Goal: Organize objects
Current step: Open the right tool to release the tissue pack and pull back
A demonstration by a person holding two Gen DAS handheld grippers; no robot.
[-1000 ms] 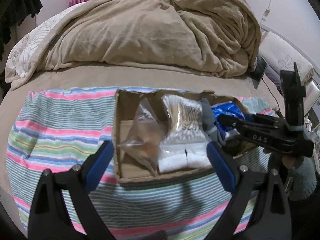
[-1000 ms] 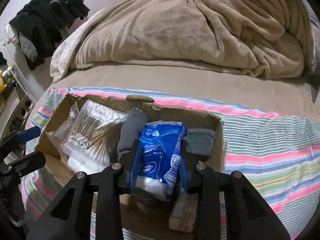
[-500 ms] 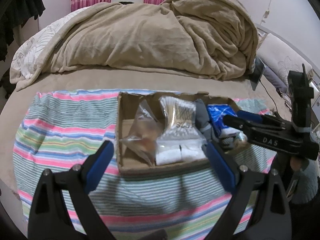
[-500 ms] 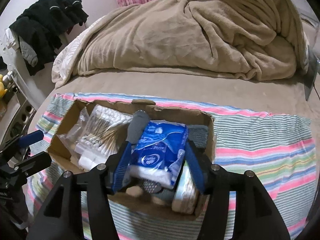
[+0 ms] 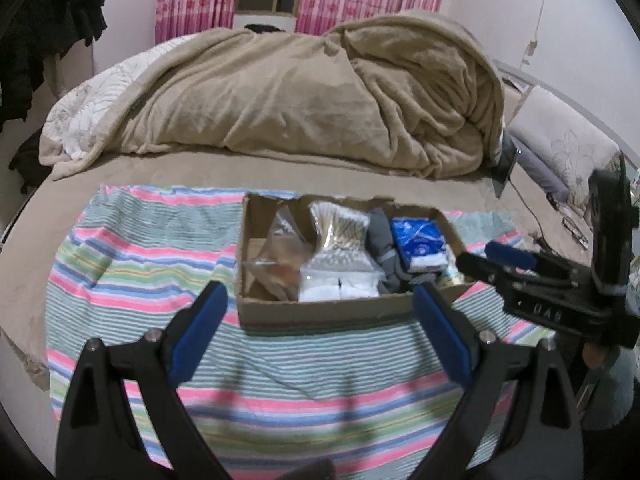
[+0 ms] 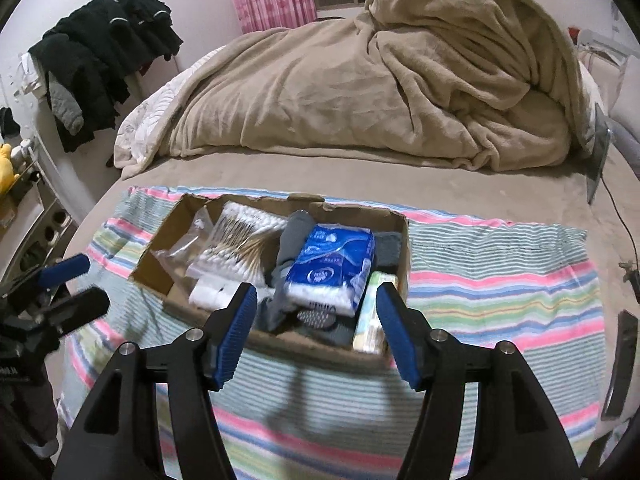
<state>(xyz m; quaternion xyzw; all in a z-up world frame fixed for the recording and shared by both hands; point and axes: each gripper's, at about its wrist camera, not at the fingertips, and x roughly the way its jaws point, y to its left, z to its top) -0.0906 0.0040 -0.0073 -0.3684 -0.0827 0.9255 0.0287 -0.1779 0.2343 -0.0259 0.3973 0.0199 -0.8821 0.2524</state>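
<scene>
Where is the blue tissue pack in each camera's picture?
Left wrist view: the blue tissue pack lies right of centre, at the right end of the cardboard box.
Right wrist view: it lies in the middle, just past the open right gripper.
Shared landmark: the bag of cotton swabs to its left.

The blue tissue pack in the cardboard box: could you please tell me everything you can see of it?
The blue tissue pack is a soft plastic-wrapped packet, blue with white print and a round logo, its white tissue visible at the near end. It lies tilted on top of grey socks in the right half of the open cardboard box, beside the cotton swab bag. The open right gripper is clear of it; nothing grips it.
</scene>
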